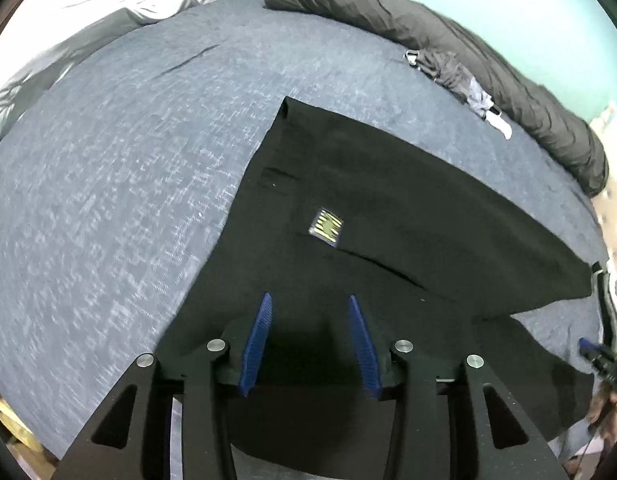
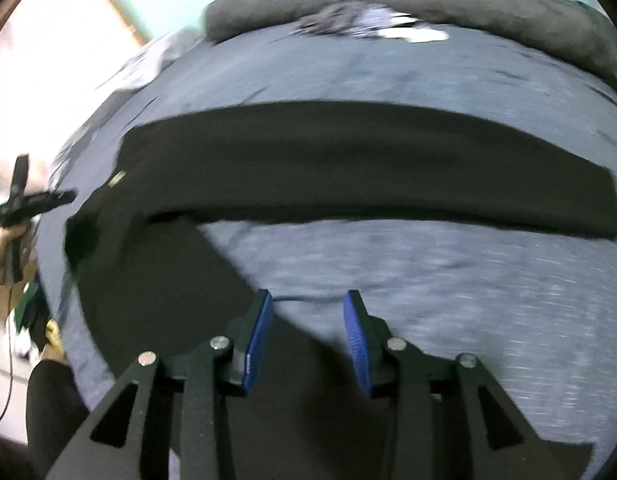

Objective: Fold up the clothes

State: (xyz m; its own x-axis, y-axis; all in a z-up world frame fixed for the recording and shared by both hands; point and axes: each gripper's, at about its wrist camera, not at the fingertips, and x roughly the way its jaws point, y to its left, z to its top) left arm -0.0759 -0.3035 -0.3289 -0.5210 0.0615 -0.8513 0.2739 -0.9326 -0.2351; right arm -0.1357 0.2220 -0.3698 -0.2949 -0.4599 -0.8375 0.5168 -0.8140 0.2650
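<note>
Hovering my left tool (image 1: 308,300) and right tool (image 2: 308,296), both spread wide and holding nothing, over the black cloth trousers (image 1: 388,220); they lie flat on the blue-grey bed (image 1: 108,200), legs splayed, so edges are reachable.

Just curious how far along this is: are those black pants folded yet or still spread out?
Still spread: the pants lie flat on the bed, legs splayed apart, neither tool holding them.
</note>
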